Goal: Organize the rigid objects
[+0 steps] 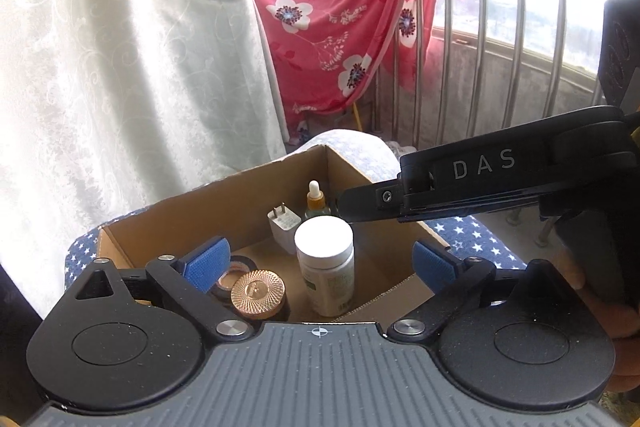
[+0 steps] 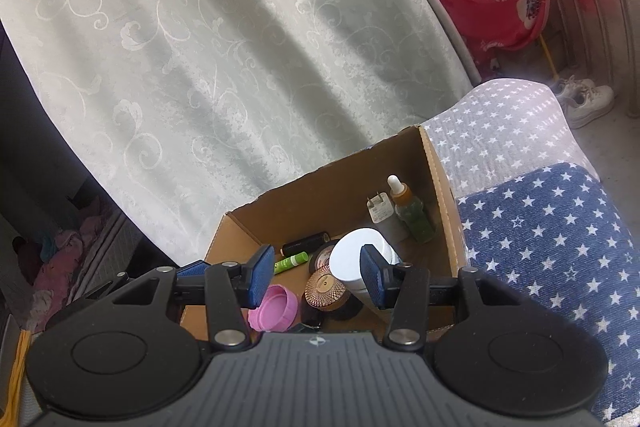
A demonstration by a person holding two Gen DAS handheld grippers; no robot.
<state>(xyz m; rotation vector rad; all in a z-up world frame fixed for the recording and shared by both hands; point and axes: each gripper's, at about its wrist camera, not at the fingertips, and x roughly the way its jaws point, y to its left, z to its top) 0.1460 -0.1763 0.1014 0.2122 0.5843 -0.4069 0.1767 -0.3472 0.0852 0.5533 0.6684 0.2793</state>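
Observation:
An open cardboard box holds a white-capped pill bottle, a copper-lidded jar, a tape roll, a white charger plug, a dropper bottle, a pink lid, a green tube and a black spool. My left gripper hovers over the box, open wide, nothing touching its pads. My right gripper hangs over the box half open and empty.
The box rests on a blue star-patterned cloth. A pale curtain hangs close behind it. A red floral blanket drapes over a metal railing. White shoes lie on the floor beyond.

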